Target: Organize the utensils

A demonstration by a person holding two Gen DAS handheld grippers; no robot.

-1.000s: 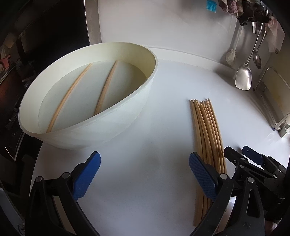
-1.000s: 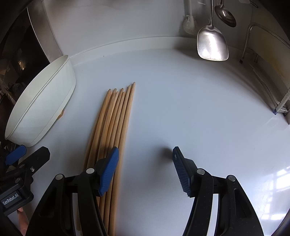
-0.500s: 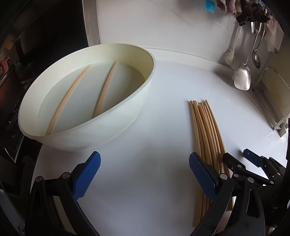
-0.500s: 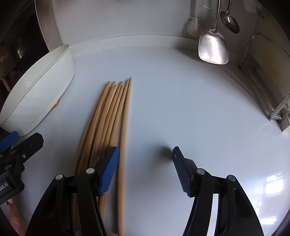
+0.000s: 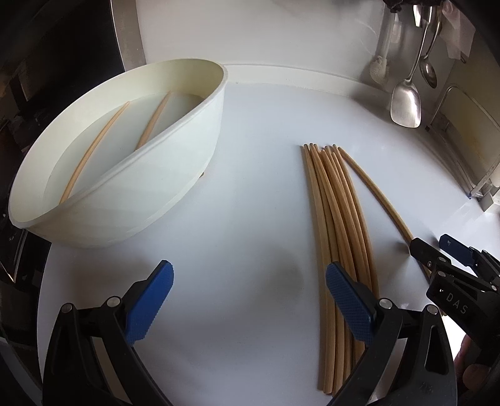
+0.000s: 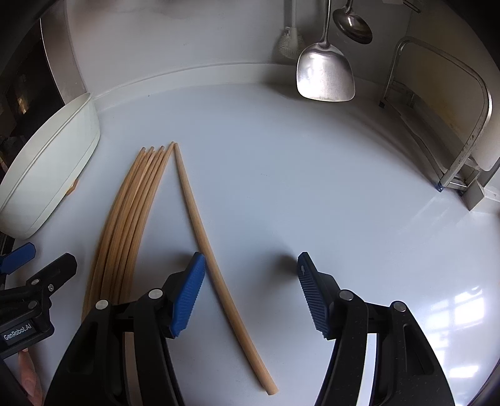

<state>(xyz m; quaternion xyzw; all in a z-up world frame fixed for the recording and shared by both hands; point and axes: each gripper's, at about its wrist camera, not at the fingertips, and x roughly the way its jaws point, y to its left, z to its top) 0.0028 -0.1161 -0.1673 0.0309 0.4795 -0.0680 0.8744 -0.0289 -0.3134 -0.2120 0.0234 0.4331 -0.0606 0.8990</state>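
Observation:
A bundle of several wooden chopsticks (image 5: 337, 225) lies on the white counter; it also shows in the right wrist view (image 6: 125, 225). One chopstick (image 6: 212, 259) lies apart from the bundle, fanned out to the right, between the right gripper's fingers; it also shows in the left wrist view (image 5: 375, 193). A cream bowl (image 5: 175, 162) at the left holds two chopsticks (image 5: 93, 153). My left gripper (image 5: 250, 299) is open and empty, just left of the bundle. My right gripper (image 6: 250, 293) is open over the single chopstick, not closed on it.
A steel spatula (image 6: 325, 75), a ladle (image 6: 353, 25) and a brush hang on the back wall. A metal rack (image 6: 453, 125) stands at the right. The bowl (image 6: 53, 162) sits near the counter's left edge.
One chopstick has been pushed out of the bundle to the right and now lies between the right gripper's fingers. Both grippers have shifted right; the left one sits lower and closer to the bundle.

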